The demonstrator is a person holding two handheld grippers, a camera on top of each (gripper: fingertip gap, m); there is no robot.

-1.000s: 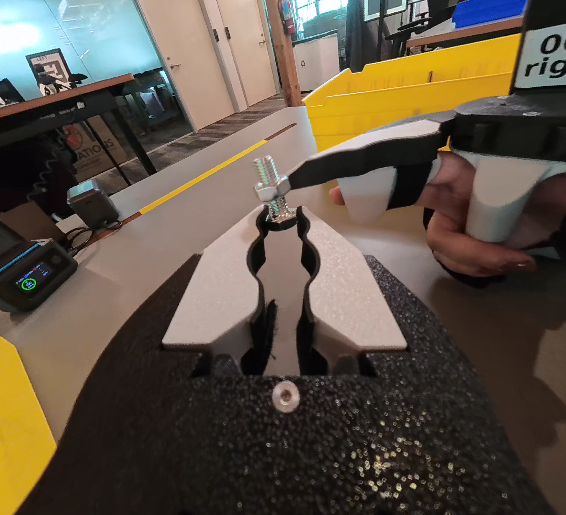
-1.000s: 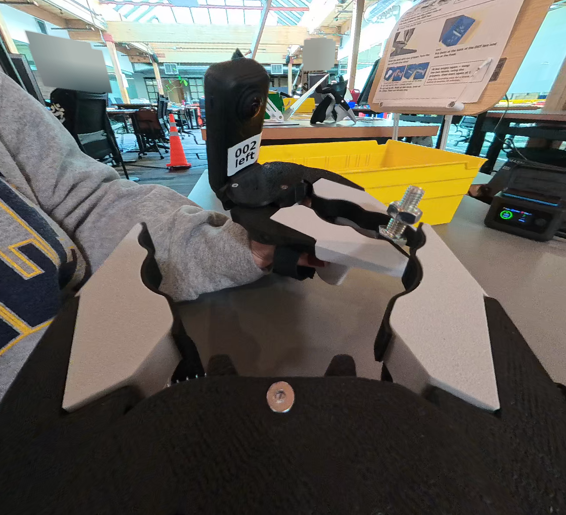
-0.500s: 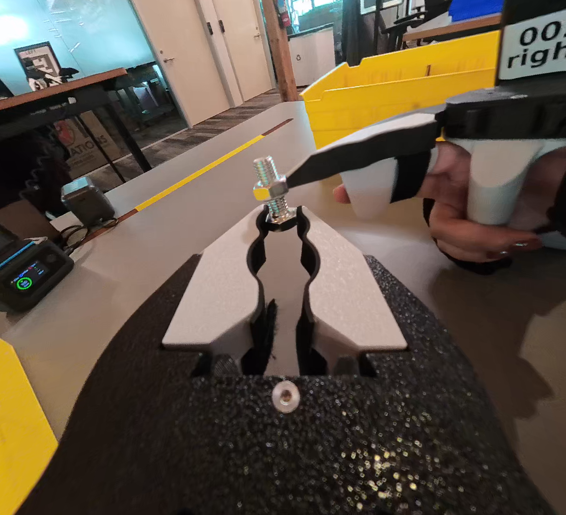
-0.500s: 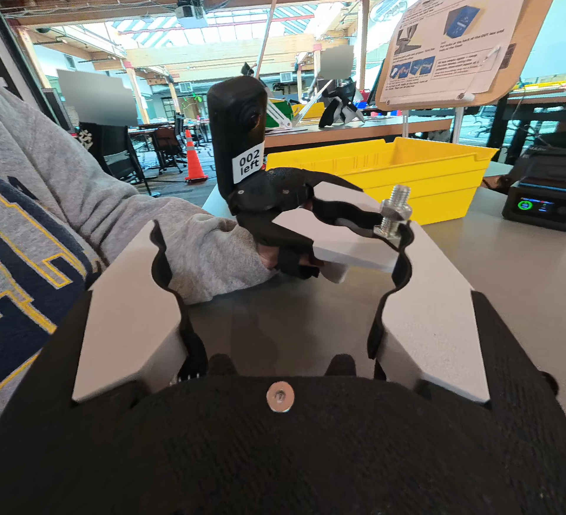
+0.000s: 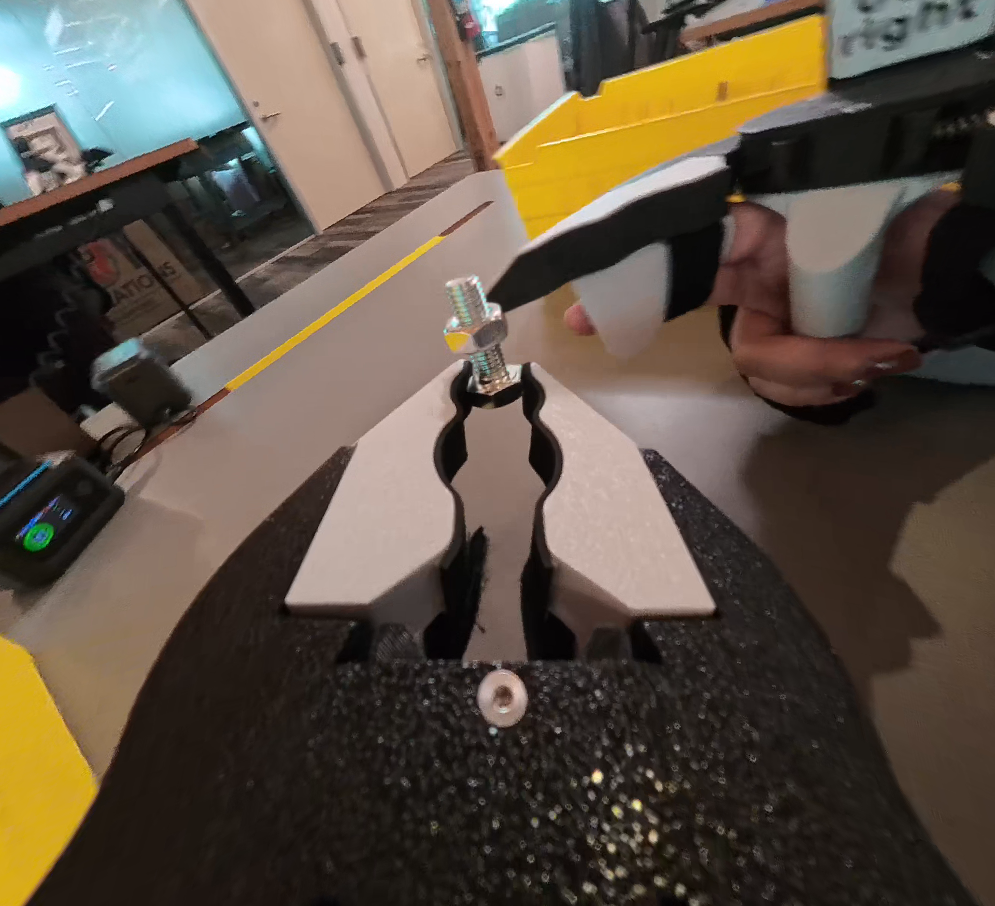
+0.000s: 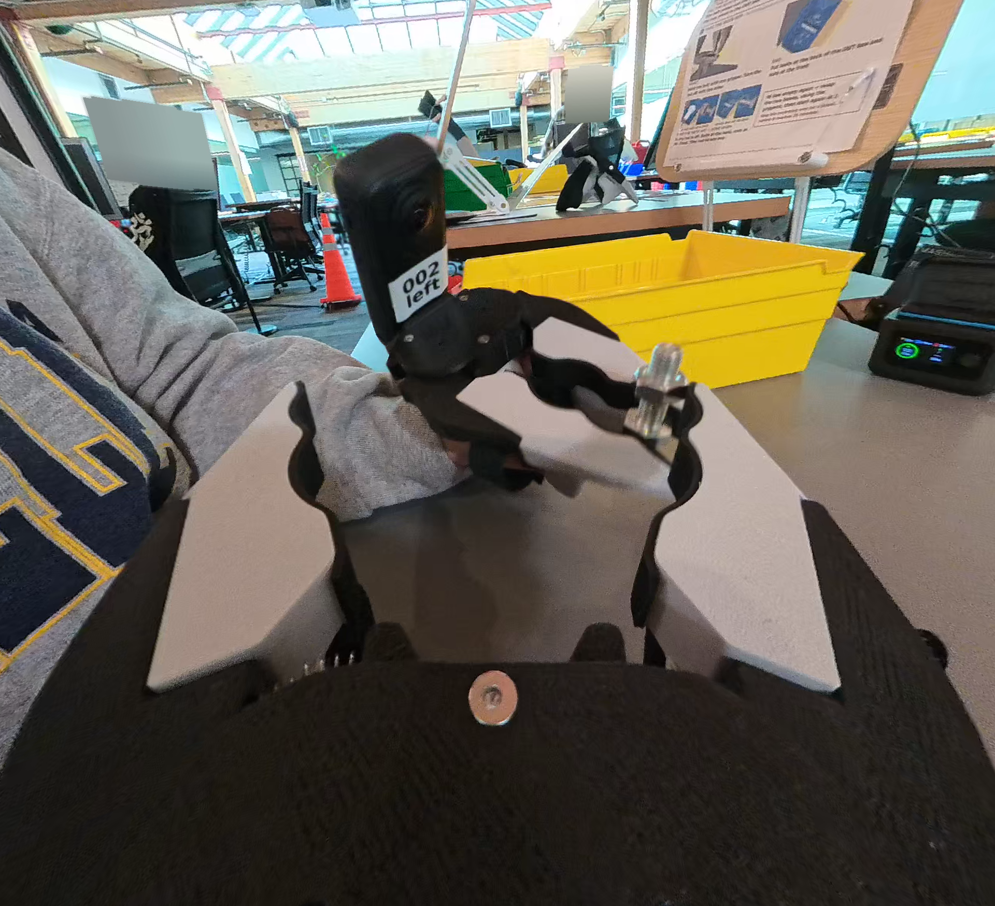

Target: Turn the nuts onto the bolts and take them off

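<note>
A silver bolt [image 5: 487,368] stands upright, threads up, with its head pinched between my left gripper's [image 5: 492,379] white fingers. A hex nut [image 5: 474,333] sits partway down its threads. My right gripper's one visible finger [image 5: 619,234] comes in from the right, and its dark tip touches the bolt just above the nut. In the right wrist view my right gripper [image 6: 495,406] is wide open. The bolt [image 6: 649,417] and nut [image 6: 659,385] sit against the inner edge of its right finger [image 6: 727,530]. The left gripper [image 6: 484,341] holds the bolt from behind.
A yellow bin [image 5: 673,137] [image 6: 673,298] stands on the grey table [image 5: 269,422] beyond the grippers. A black device with a lit screen [image 5: 48,530] [image 6: 937,352] sits near the table edge. A clipboard on a stand [image 6: 807,45] rises at the right. A grey sleeve [image 6: 188,368] fills the left.
My right finger's tip has slid from beside the nut to just above it. In the right wrist view the bolt now sits lower and closer against the right finger.
</note>
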